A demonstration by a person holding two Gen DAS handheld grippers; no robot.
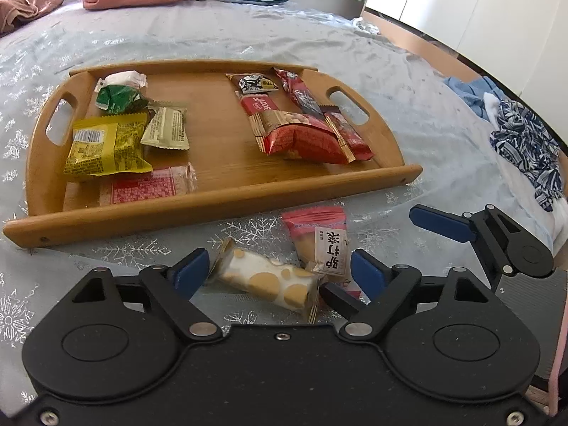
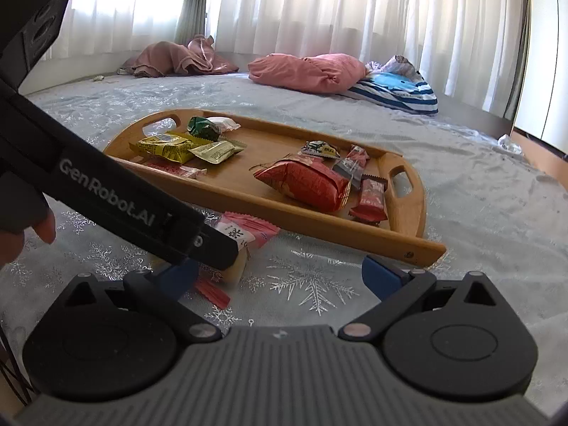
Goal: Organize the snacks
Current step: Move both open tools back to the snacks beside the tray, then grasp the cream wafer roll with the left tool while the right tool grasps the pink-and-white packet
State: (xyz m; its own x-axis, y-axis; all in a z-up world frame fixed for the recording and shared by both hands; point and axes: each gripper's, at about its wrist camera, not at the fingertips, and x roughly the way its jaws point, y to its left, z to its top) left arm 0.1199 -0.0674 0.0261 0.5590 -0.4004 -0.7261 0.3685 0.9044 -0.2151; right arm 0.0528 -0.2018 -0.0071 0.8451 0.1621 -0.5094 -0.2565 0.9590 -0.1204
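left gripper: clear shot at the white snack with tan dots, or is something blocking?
Probably yes. The left gripper has open jaws either side of the dotted snack on the bedspread, nothing between. The pink packet touches its far end and might get nudged.

Sunlit white curtains [image 2: 319, 10] behind a grey-sheeted bed [image 2: 479, 184].

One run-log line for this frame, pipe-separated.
left tongs: open, straddling spotted snack pack | right tongs: open, nothing held | pink snack pack: on bedspread, outside tray | tray: two snack groups
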